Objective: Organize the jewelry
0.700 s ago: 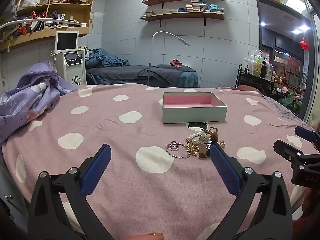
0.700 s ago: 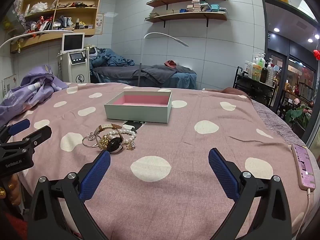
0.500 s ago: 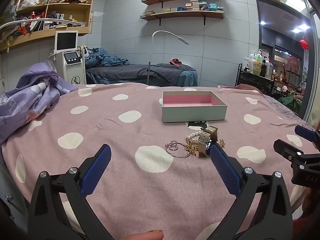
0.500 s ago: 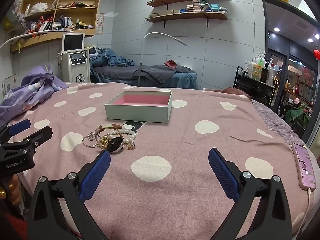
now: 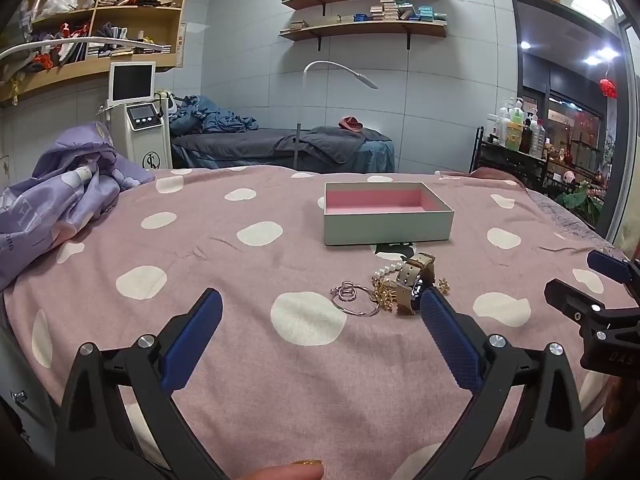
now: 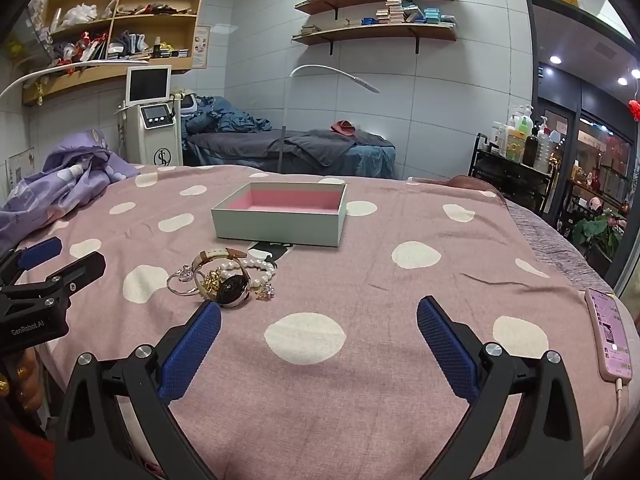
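Pink spotted bedspread (image 6: 360, 360); grey box (image 6: 280, 232) centre; wall shelves (image 6: 376, 32) behind

I'm looking into a beauty or massage treatment room: a treatment bed (image 5: 280, 148) with grey sheets at twelve o'clock, a facial machine (image 5: 138, 120) with a screen at ten, a bottle-laden trolley (image 5: 516, 140) at two, tiled walls, wooden shelves (image 5: 364, 4) overhead.
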`<state>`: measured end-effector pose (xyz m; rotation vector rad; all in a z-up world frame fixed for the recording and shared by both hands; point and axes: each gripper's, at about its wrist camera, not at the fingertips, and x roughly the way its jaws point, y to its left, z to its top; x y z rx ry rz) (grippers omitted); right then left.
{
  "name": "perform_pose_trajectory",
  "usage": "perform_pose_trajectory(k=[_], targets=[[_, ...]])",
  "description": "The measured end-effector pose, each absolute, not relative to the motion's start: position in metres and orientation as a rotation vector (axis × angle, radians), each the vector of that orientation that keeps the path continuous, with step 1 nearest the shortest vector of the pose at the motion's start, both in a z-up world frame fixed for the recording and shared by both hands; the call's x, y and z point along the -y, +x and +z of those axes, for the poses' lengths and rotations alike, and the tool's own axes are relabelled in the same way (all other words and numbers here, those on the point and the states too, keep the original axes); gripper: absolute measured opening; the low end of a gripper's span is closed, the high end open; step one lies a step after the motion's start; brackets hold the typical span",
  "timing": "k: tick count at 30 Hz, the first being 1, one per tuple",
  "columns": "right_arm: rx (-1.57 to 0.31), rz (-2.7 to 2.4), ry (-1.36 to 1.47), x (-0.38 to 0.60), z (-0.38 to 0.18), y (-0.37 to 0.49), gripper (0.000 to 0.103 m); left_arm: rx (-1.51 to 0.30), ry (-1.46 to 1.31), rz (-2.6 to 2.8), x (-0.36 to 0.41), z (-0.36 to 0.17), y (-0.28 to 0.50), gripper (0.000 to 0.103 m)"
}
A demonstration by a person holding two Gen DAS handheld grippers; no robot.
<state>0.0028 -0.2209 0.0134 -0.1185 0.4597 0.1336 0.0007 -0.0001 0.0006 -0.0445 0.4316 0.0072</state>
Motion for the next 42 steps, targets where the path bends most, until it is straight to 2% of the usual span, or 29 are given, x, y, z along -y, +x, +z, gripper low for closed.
perform_pose_trajectory(k=[42], targets=[[-0.459,0.135,-0.114,0.2223,0.0128,0.0058,0.097,-0.435,-0.037,0.007,0.0007,-0.0020,0.0016,0.098]])
